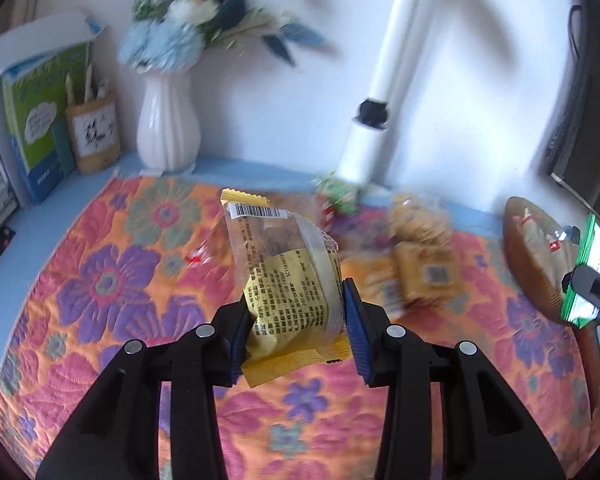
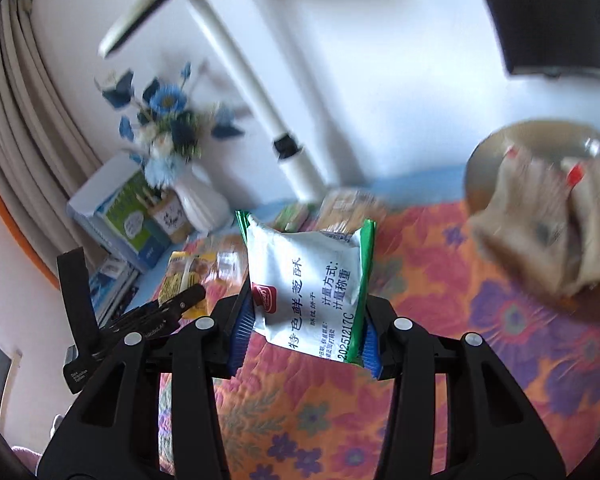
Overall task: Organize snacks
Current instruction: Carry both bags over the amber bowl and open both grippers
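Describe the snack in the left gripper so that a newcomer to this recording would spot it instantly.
Above the floral tablecloth, the left gripper clamps a yellow snack packet. Unlike the tan packets lying behind it, it has a clear window and a barcode near its top.

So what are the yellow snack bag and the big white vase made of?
The yellow snack bag looks like thin shiny plastic film: part is see-through and it crinkles in the left gripper. The white vase looks like glossy ribbed ceramic, though it could be plastic.

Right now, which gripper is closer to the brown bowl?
Right. The right gripper, holding the green packet, is beside the brown bowl. The left gripper, holding the yellow packet, is farther away.
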